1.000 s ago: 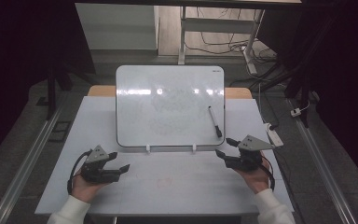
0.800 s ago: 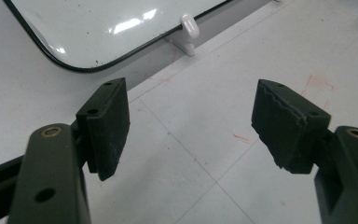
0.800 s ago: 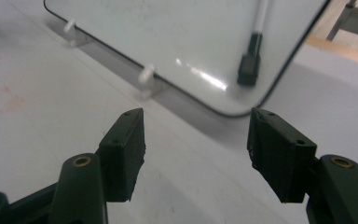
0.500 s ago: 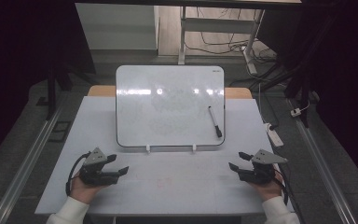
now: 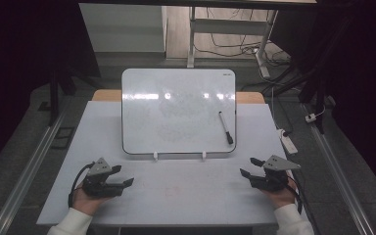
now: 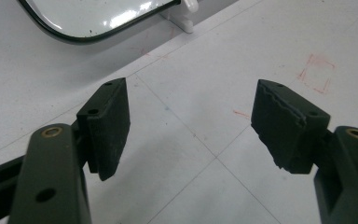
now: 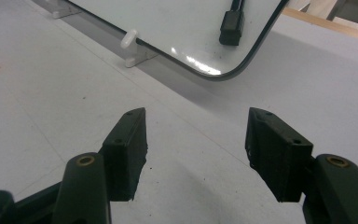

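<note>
My left gripper [image 5: 120,176] and right gripper [image 5: 248,166] rest open and empty near the bench's [image 5: 186,196] front corners. Marker [image 5: 225,128] lies on the whiteboard [image 5: 176,112] by its right edge, toward the bench's rear. Board appears blank; I judge nothing begun.

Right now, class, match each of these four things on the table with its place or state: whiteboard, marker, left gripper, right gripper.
1 whiteboard
2 marker
3 left gripper
4 right gripper

A lies on the board's right part
B open, near the table's front left
C propped on two white clips
D open, near the table's front right

Pairs: 1-C, 2-A, 3-B, 4-D
</note>
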Demonstrator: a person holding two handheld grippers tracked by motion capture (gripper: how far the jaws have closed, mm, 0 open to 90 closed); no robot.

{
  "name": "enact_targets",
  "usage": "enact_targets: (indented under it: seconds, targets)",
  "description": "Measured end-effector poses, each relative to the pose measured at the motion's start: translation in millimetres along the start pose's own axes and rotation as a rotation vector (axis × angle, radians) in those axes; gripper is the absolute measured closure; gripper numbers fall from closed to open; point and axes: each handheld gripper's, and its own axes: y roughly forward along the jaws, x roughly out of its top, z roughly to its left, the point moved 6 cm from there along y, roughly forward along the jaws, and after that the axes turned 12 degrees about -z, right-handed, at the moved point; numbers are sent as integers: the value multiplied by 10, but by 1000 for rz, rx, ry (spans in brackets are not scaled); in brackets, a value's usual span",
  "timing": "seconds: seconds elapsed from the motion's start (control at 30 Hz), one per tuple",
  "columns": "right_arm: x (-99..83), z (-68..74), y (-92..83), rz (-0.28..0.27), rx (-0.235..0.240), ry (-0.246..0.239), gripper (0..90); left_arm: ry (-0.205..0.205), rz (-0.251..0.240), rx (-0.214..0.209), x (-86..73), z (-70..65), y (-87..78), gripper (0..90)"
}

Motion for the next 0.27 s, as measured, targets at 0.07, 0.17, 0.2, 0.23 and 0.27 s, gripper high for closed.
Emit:
enact_targets:
  seconds: [0.07,0.17,0.2,0.23,0.27]
  targets:
    - [2,-1,-2,-1,0,3,388,-4,-4,0,3,7,-5,291]
    - [3,-1,-5,0,-2,1,388,-8,-5,-3,1,11,-4,291]
    - [3,-1,-8,0,-1,1,387,-8,-4,-3,-1,10,-1,290]
    - [5,-2,-9,-2,-1,2,386,-8,-4,-4,-2,10,1,290]
    - [9,-1,-8,-8,1,5,385,-9,-3,-3,-2,10,2,289]
